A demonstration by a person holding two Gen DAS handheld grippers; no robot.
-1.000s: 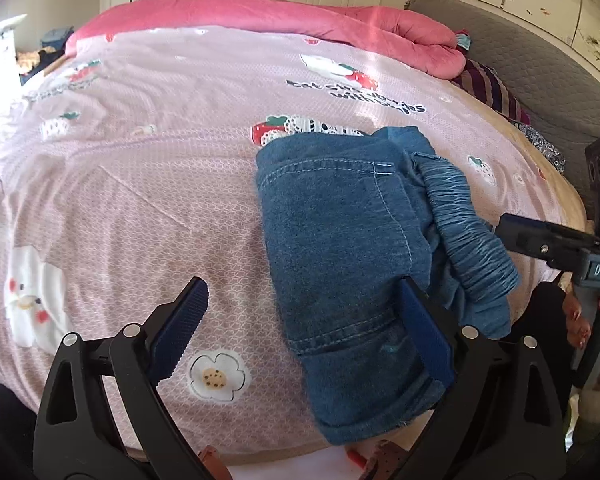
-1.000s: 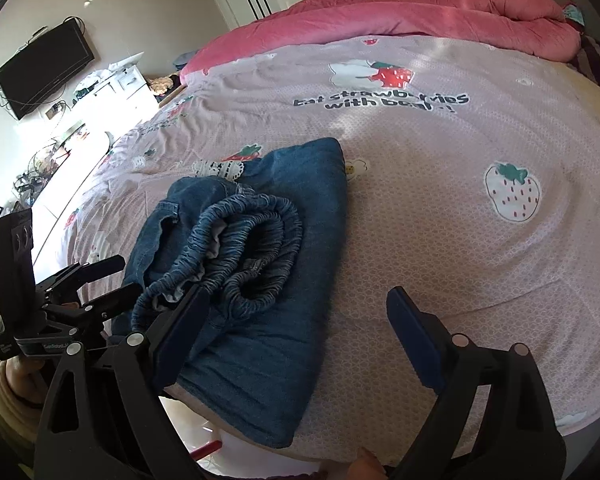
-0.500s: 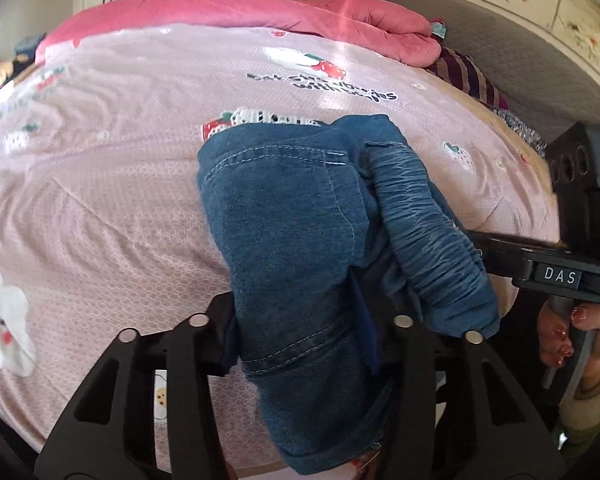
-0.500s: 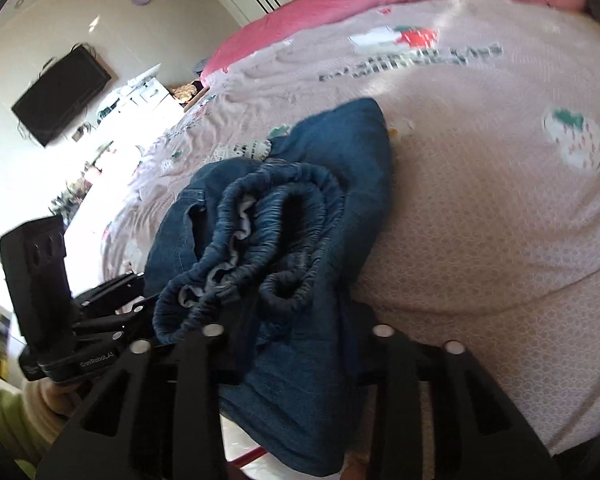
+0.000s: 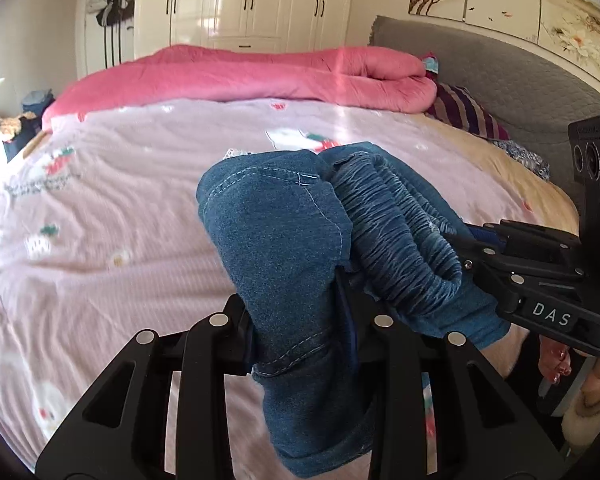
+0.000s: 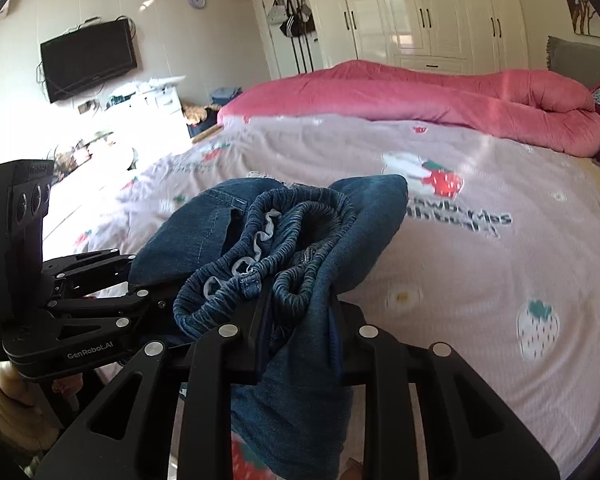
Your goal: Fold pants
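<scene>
The folded pants (image 5: pixel 284 248) were off the bed, bunched and hanging between the two grippers near the bed's near edge. The left gripper (image 5: pixel 300 320) was clenched on the side of the bundle with the stitched denim panel, its jaws having just been closing onto the cloth, which filled the gap between them; a loose fold drooped below the jaws. The right gripper (image 6: pixel 300 320) was likewise clamped on the side where the elastic waistband (image 6: pixel 268 248) was gathered, its jaws also having just been closing, with denim pinched between them and a tail of fabric hanging underneath. In the left wrist view the right gripper (image 5: pixel 472 248) came in from the right side, touching the waistband folds; in the right wrist view the left gripper (image 6: pixel 140 284) came in from the left.

Beyond the pants, the pink printed bedsheet (image 5: pixel 120 220) lay broad and bare of other things as far as the rolled pink quilt (image 5: pixel 260 76) along the far edge. A grey headboard (image 5: pixel 500 72) bounded the right side, with a striped pillow (image 5: pixel 464 112) just beside it. White wardrobes (image 6: pixel 440 12) stood behind the bed, and a wall television (image 6: pixel 88 64) hung at the left.
</scene>
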